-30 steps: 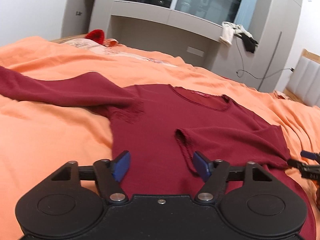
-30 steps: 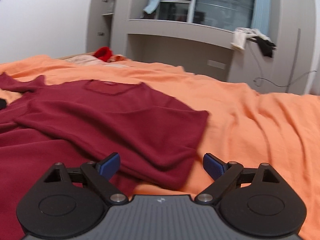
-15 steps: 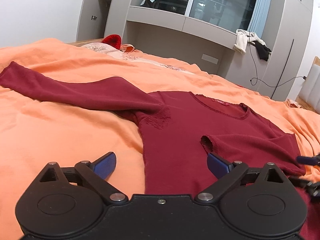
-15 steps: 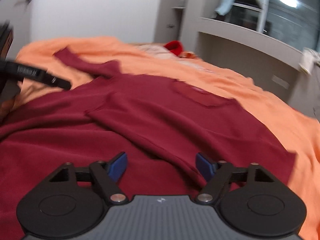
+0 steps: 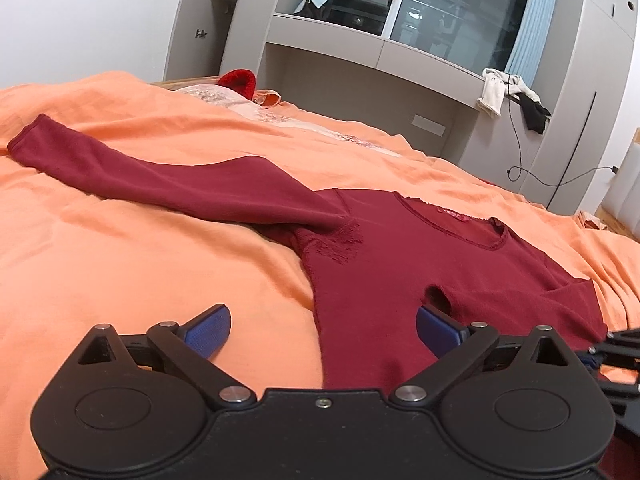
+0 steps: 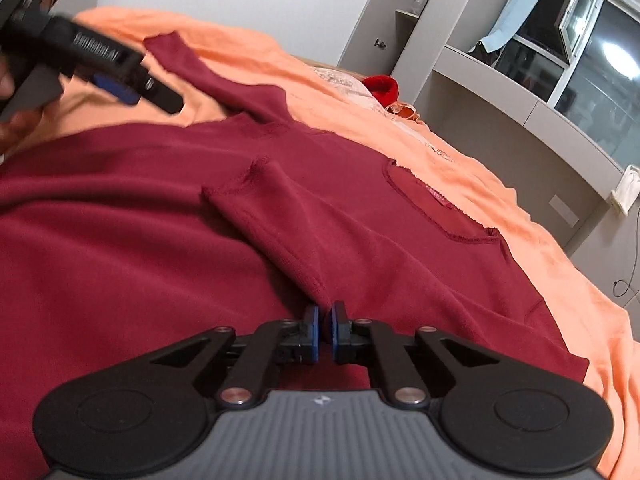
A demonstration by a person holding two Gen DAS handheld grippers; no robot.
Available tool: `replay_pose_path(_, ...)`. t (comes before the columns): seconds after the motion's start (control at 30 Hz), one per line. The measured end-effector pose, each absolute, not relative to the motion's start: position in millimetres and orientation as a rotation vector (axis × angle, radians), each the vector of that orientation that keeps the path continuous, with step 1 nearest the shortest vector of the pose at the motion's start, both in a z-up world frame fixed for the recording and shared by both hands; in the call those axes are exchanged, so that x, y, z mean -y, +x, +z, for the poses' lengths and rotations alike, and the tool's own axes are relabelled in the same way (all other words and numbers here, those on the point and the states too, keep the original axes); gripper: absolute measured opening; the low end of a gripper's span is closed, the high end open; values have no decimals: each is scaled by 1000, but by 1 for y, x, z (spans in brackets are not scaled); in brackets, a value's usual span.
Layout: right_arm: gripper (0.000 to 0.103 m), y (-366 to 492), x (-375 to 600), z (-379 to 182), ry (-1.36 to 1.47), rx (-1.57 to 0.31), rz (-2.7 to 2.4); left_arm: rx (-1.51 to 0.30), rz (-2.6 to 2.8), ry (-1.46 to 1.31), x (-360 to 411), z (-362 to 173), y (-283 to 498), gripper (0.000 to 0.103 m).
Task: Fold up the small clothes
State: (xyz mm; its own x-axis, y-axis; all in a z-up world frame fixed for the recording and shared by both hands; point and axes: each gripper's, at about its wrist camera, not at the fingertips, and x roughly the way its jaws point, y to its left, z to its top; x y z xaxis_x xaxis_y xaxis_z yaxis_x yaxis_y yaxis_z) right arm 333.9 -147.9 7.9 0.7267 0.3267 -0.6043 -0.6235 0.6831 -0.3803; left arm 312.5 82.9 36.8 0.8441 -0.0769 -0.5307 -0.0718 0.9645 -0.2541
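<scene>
A dark red long-sleeved top (image 5: pixel 384 264) lies flat on the orange bedspread (image 5: pixel 120 264). Its left sleeve (image 5: pixel 160 178) stretches out to the far left. Its right sleeve (image 6: pixel 288 232) is folded across the body. My left gripper (image 5: pixel 322 326) is open and empty, hovering over the top's left side edge. My right gripper (image 6: pixel 325 322) is shut on the lower edge of the folded sleeve. The left gripper also shows in the right wrist view (image 6: pixel 120 84), at the upper left.
A red item (image 5: pixel 239 80) and a patterned pillow (image 5: pixel 224 98) lie at the head of the bed. Grey built-in cabinets (image 5: pixel 380 80) stand beyond the bed, with clothes (image 5: pixel 496 92) draped on a ledge and a black cable (image 5: pixel 520 168) hanging down.
My right gripper swung left over the top and closed on the folded sleeve's edge. My left gripper drew back and left, opening wider; more of the outstretched sleeve shows.
</scene>
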Motion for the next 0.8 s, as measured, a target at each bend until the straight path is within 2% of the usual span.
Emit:
replay_pose_path(0.13, 14, 333, 148, 8, -601, -526, 561, -571, 0, -263, -84, 37, 312, 100)
replay_pose_path(0.2, 29, 331, 152, 18, -545, -519, 585, -570, 5, -265, -85, 37, 311, 100)
replay_pose_path(0.33, 37, 329, 157, 36, -420, -477, 607, -568, 29, -280, -92, 36, 311, 100)
replay_pose_path(0.4, 49, 333, 156, 39, -348, -451, 584, -569, 41, -290, -95, 35, 311, 100)
replay_pose_path(0.5, 49, 346, 148, 36, -294, -449, 545, -568, 45, -290, -95, 35, 311, 100)
replay_pose_path(0.67, 49, 345, 123, 15, -396, -499, 606, -571, 53, -259, -91, 34, 313, 101)
replay_pose_path(0.8, 50, 322, 109, 7, -528, -460, 628, -570, 62, -266, -93, 33, 314, 101)
